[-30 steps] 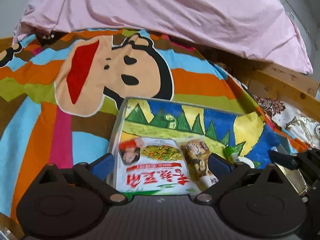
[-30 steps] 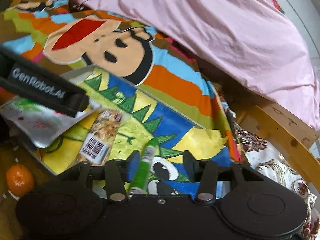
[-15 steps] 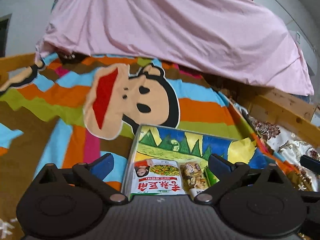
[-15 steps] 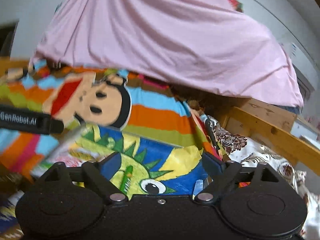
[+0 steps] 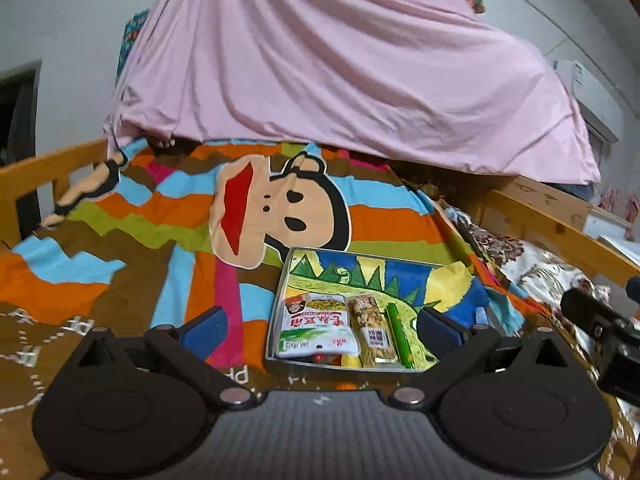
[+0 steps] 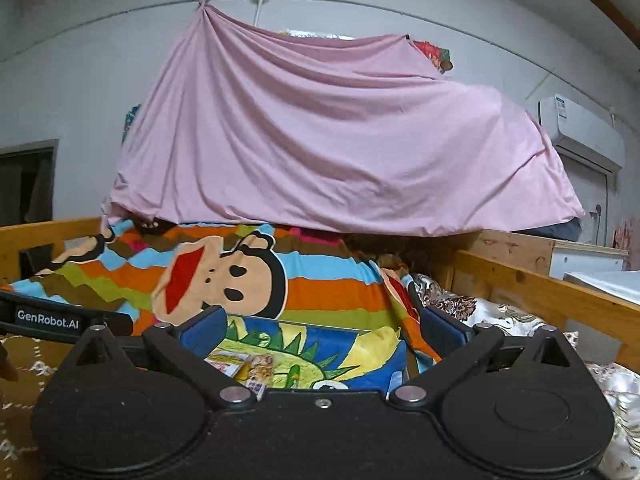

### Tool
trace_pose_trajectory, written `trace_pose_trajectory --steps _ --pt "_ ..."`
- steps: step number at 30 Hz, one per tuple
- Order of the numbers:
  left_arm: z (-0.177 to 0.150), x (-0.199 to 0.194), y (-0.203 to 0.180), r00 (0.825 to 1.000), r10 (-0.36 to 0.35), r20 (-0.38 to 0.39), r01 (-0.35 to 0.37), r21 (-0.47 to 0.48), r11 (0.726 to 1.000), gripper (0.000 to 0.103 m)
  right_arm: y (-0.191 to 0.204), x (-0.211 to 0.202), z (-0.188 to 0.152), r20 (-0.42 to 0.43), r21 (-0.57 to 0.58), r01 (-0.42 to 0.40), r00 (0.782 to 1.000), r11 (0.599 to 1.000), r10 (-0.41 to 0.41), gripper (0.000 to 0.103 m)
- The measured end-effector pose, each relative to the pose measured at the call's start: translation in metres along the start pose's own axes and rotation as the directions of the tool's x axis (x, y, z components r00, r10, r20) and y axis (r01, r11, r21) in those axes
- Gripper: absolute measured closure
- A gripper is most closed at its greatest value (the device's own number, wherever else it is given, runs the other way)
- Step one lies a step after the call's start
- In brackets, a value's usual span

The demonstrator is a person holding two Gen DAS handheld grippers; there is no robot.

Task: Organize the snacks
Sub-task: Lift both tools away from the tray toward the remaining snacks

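- the left gripper [image 5: 320, 328] hangs with its blue-padded jaws spread wide and nothing between them, held above the near end of the tray [image 5: 280, 304].
- the right gripper [image 6: 320, 330] is likewise spread wide and empty, pulled back from the tray [image 6: 304, 324], whose painted floor shows between its fingers.
- inside the tray, along its near edge, three snacks lie side by side: a white snack bag [image 5: 318, 330] with red lettering at the left, a clear nut bar packet [image 5: 372, 330] touching it in the middle, and a thin green stick [image 5: 400, 334] just to the right.
- from the right wrist view the same items appear low between the fingers: the bag [image 6: 226, 360], the nut packet [image 6: 260, 366] and the green stick [image 6: 292, 374].
- the rest of the tray floor shows a cartoon landscape of green hills, blue sky and a yellow sun.
- the tray sits on a striped blanket [image 5: 168, 216] bearing a large cartoon monkey face [image 5: 276, 216], spread over a wooden-framed bed [image 5: 560, 232].
- behind it a pink sheet [image 6: 340, 140] hangs draped from a line along the wall; an air conditioner [image 6: 580, 132] is mounted at the right.
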State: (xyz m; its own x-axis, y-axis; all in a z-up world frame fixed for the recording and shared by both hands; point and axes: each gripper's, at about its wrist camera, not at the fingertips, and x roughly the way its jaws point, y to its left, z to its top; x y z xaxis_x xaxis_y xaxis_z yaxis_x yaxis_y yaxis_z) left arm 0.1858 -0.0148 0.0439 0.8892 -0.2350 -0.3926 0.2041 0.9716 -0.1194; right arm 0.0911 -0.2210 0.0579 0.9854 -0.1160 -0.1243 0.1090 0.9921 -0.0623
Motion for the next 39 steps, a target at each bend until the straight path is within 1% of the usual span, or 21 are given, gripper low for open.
trace_pose_trajectory --steps 5,8,13,15,18,21,23,27,32,36,39 --pt "-0.015 -0.041 -0.004 0.999 0.030 0.021 -0.032 0.075 0.997 0.001 0.000 -0.038 -0.004 -0.023 0.012 -0.038 0.999 0.999 0.038 0.001" --pt "-0.026 -0.061 -0.001 0.999 0.038 0.008 -0.038 0.081 0.996 0.001 -0.001 -0.058 -0.010 -0.054 0.026 -0.068 0.996 0.997 0.070 0.001" --pt "-0.044 -0.086 0.011 0.998 0.039 -0.055 -0.037 0.025 0.999 0.001 0.003 -0.086 -0.020 -0.094 0.035 -0.111 0.989 0.993 0.114 0.001" --pt "-0.055 -0.094 0.014 0.995 0.047 -0.093 -0.044 0.028 0.999 0.001 0.006 -0.095 -0.022 -0.104 0.037 -0.122 0.987 0.992 0.125 0.001" --pt "-0.069 -0.102 0.015 0.988 0.071 -0.135 -0.063 0.061 0.996 0.001 0.011 -0.107 -0.027 -0.128 0.044 -0.146 0.980 0.988 0.151 0.001" --pt "-0.074 -0.108 0.015 0.983 0.098 -0.155 -0.084 0.090 0.992 0.001 0.019 -0.114 -0.033 -0.167 0.035 -0.163 0.972 0.986 0.166 0.001" --pt "-0.075 -0.111 0.015 0.981 0.107 -0.163 -0.092 0.099 0.991 0.001 0.023 -0.115 -0.038 -0.209 0.039 -0.165 0.963 0.985 0.170 0.001" --pt "-0.079 -0.110 0.018 0.971 0.133 -0.200 -0.114 0.105 0.988 0.001 0.030 -0.112 -0.050 -0.293 0.068 -0.182 0.936 0.981 0.194 0.001" --pt "-0.079 -0.105 0.032 0.957 0.136 -0.255 -0.126 0.054 0.991 0.001 0.045 -0.104 -0.059 -0.353 0.055 -0.206 0.911 0.977 0.212 0.001" --pt "-0.073 -0.091 0.053 0.935 0.139 -0.327 -0.158 -0.030 0.987 0.001 0.058 -0.101 -0.063 -0.385 0.002 -0.239 0.896 0.971 0.222 0.001" --pt "-0.069 -0.083 0.069 0.928 0.121 -0.352 -0.163 -0.093 0.982 0.001 0.069 -0.097 -0.067 -0.409 -0.036 -0.271 0.882 0.962 0.234 0.001"
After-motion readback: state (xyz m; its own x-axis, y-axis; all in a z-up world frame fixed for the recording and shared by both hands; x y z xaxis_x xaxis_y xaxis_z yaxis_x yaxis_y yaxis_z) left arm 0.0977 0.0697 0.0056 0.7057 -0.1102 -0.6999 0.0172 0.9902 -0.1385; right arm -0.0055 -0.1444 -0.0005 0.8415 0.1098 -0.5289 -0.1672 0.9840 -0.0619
